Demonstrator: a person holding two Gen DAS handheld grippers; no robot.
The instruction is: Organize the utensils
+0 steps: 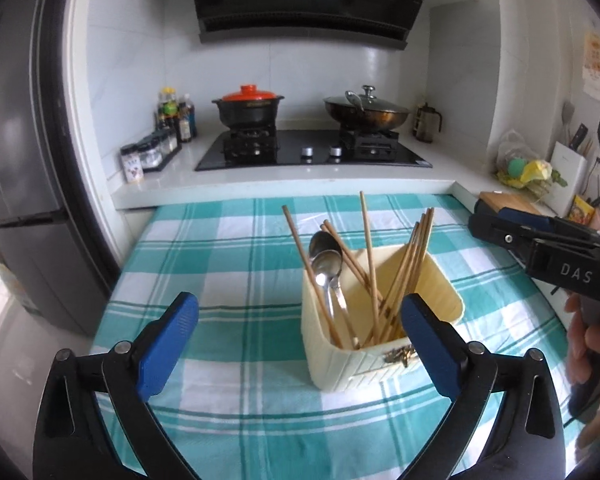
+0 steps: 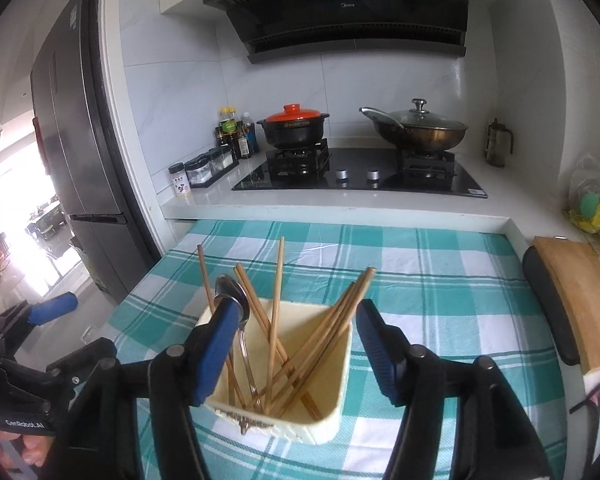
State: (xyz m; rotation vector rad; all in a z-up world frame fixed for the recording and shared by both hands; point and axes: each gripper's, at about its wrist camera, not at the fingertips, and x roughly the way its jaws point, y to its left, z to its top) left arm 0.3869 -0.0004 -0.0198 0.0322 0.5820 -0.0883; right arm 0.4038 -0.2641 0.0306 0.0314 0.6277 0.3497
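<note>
Presently, a cream holder [image 1: 380, 320] stood on a checked cloth [image 1: 228, 240] in front of the kitchen counter [image 1: 260, 184]. Wooden chopsticks [image 1: 368, 256] leaned in it at mixed angles, some crossing, and two metal spoons [image 1: 326, 264] stood bowl-up at its left side.

The left gripper [image 1: 300, 320] was released, its blue pads spread wide with nothing clamped; the holder sat ahead of the gap, nearer the right pad [image 1: 428, 344]. Whether that pad touched the holder could not be told.

The right gripper [image 2: 292, 344] was likewise unclenched and grasped nothing. Its pads stood either side of the holder's near end, the left pad [image 2: 216, 356] overlapping the spoons [image 2: 230, 292] in view; contact could not be confirmed.

A hob [image 1: 312, 152] on the counter carried a red-lidded pot [image 1: 248, 108] and a lidded wok [image 1: 366, 112].
</note>
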